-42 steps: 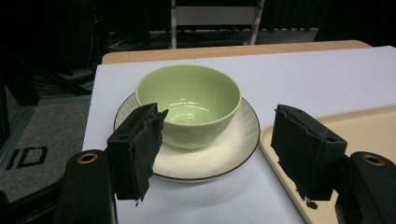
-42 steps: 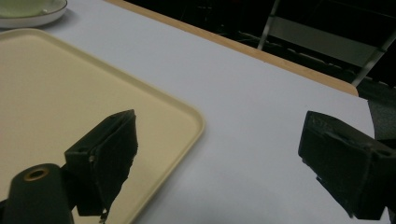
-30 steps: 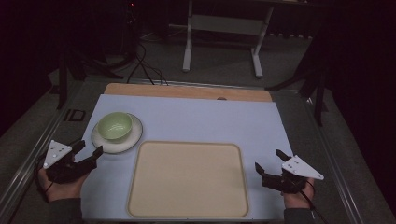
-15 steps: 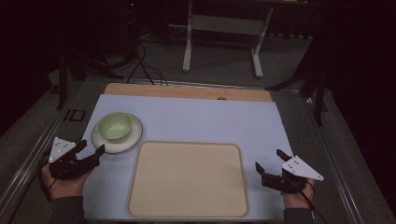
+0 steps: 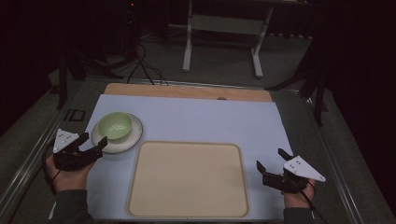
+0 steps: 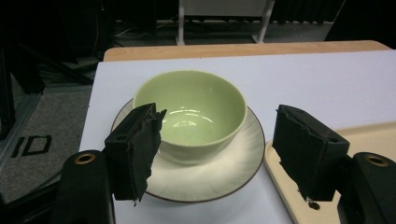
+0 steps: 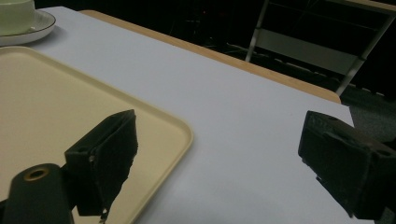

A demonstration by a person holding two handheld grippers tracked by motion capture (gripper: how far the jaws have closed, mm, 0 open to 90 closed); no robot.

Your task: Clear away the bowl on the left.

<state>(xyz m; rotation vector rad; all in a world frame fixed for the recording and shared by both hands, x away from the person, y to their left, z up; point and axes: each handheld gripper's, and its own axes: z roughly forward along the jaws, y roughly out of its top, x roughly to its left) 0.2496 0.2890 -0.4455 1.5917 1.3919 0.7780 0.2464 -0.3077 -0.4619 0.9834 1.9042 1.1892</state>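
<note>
Now left tool (image 5: pixel 92 145) has edged toward the saucer (image 5: pixel 133 138).

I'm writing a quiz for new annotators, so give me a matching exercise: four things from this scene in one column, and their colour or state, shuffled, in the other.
Things:
1. bowl
2. saucer
3. tray
4. left hand-held gripper

Colour or state:
A. beige, nothing on it
B. open, jaws toward the bowl
C. pale green, sitting on the saucer
D. white, under the bowl

Pairs: 1-C, 2-D, 3-A, 4-B
</note>
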